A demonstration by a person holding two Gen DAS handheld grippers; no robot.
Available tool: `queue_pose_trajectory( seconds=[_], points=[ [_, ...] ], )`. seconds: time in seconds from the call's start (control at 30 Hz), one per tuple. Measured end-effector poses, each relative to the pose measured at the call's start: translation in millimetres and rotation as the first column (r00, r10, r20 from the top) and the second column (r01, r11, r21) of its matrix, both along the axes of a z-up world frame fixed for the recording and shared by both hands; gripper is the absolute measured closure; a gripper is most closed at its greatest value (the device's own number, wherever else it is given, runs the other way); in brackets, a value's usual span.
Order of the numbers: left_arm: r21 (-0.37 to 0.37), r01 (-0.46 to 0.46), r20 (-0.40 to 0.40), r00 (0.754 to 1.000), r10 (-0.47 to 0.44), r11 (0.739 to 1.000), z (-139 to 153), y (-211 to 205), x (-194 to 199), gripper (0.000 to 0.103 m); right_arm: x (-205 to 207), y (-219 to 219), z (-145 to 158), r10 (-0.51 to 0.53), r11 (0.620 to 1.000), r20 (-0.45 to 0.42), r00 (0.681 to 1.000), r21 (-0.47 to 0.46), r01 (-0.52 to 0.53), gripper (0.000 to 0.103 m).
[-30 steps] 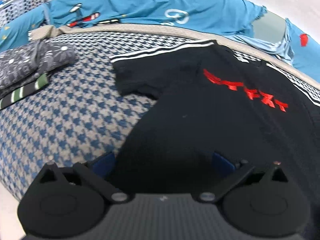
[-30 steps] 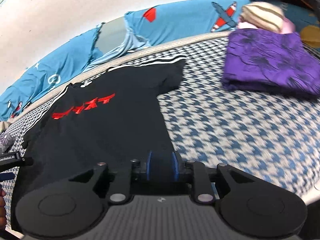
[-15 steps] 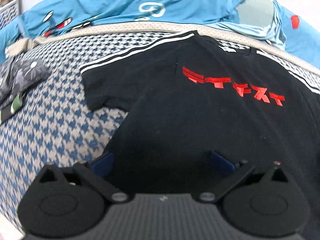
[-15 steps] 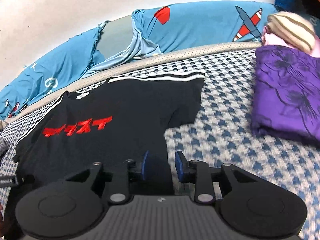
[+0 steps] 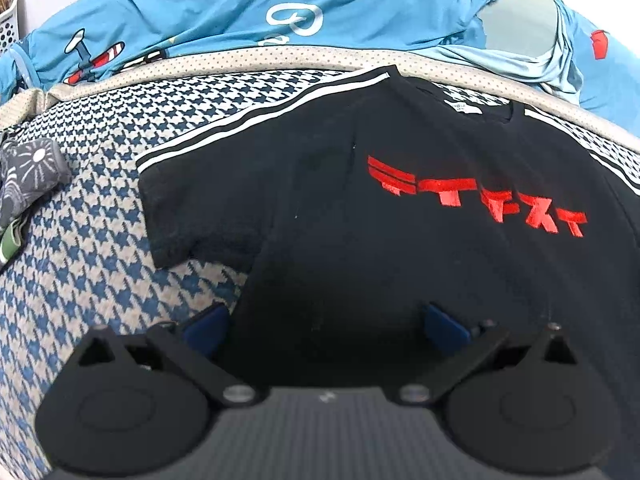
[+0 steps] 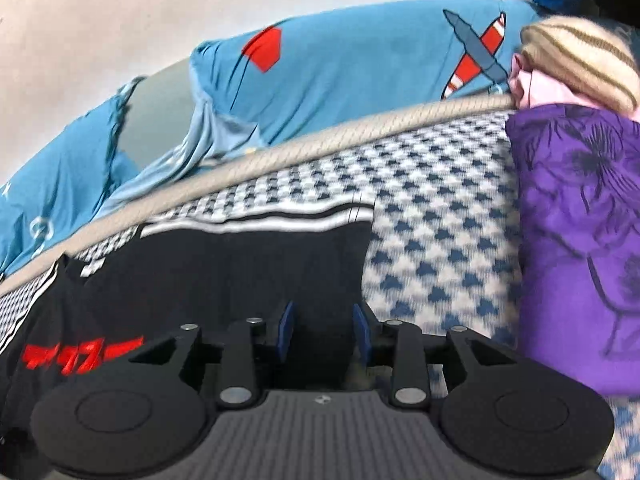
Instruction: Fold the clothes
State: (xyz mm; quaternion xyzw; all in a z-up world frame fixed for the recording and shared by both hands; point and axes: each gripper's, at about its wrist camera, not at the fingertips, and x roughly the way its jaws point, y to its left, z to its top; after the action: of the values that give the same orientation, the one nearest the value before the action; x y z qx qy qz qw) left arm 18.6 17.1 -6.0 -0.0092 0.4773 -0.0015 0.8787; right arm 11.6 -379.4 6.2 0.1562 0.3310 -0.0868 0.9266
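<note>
Black short-sleeved T-shirt (image 5: 400,240) with red lettering across the chest and white stripes along the shoulders lies spread flat, front up, on the blue-and-beige houndstooth mattress (image 5: 80,280). Collar toward the far edge, hem toward the near side.

Left gripper (image 5: 324,324): jaws spread wide, blue pads far apart, nothing between them but the dark cloth of the shirt body below. It hangs over the lower left part of the shirt, just right of the left sleeve.

Right gripper (image 6: 323,330): jaws partly parted and have just been opening; pads sit over the shirt's right side below the right sleeve, with black fabric showing in the gap; no pinch on it visible.

Far side: rumpled bright blue bedsheet (image 5: 240,8) printed with aeroplanes, bunched against the pale wall. Left edge of the left wrist view: folded grey patterned garment (image 5: 28,176). Right of the right wrist view: folded purple floral cloth (image 6: 580,240), with a cream-and-brown striped knit piece (image 6: 580,56) behind it.
</note>
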Motion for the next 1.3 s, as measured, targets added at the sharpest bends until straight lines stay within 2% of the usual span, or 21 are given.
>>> queue_pose_trajectory(
  seconds=[0.2, 0.43, 0.53, 0.6, 0.73, 1.0, 1.2, 1.3],
  points=[
    [-0.001, 0.008, 0.005, 1.000, -0.008, 1.000, 1, -2, 13, 0.000, 24, -9, -10, -0.023, 1.000, 0.016, 1.000, 0.005, 0.023, 0.071],
    [-0.063, -0.022, -0.025, 0.999, 0.020, 0.998, -2, 2, 24, 0.000, 44, 6, -15, 0.034, 0.992, 0.036, 0.999, -0.123, -0.029, 0.069],
    [-0.064, -0.023, -0.025, 0.999, 0.021, 0.998, -2, 2, 27, 0.000, 50, 14, -17, 0.056, 0.981, 0.042, 0.998, -0.186, -0.048, 0.080],
    [-0.067, -0.029, -0.029, 0.999, 0.027, 0.997, -2, 2, 29, 0.000, 53, 18, -18, 0.077, 0.973, 0.042, 0.996, -0.222, -0.066, 0.091],
    [-0.081, -0.059, -0.040, 0.998, 0.056, 0.995, -3, 3, 32, 0.000, 55, 26, -16, 0.096, 0.957, 0.033, 0.995, -0.278, -0.083, 0.098],
    [-0.122, -0.112, -0.044, 0.993, 0.107, 0.986, 0, 15, 37, 0.000, 58, 24, -2, 0.036, 0.931, 0.096, 0.995, -0.365, 0.001, 0.099],
    [-0.119, -0.156, -0.016, 0.988, 0.155, 0.981, 8, 35, 43, 0.000, 63, 16, -3, -0.008, 0.918, 0.092, 0.996, -0.395, 0.044, 0.100],
    [-0.111, -0.197, -0.001, 0.980, 0.198, 0.974, 12, 52, 46, 0.000, 67, 8, -7, -0.045, 0.923, 0.065, 0.997, -0.379, 0.067, 0.100]
  ],
)
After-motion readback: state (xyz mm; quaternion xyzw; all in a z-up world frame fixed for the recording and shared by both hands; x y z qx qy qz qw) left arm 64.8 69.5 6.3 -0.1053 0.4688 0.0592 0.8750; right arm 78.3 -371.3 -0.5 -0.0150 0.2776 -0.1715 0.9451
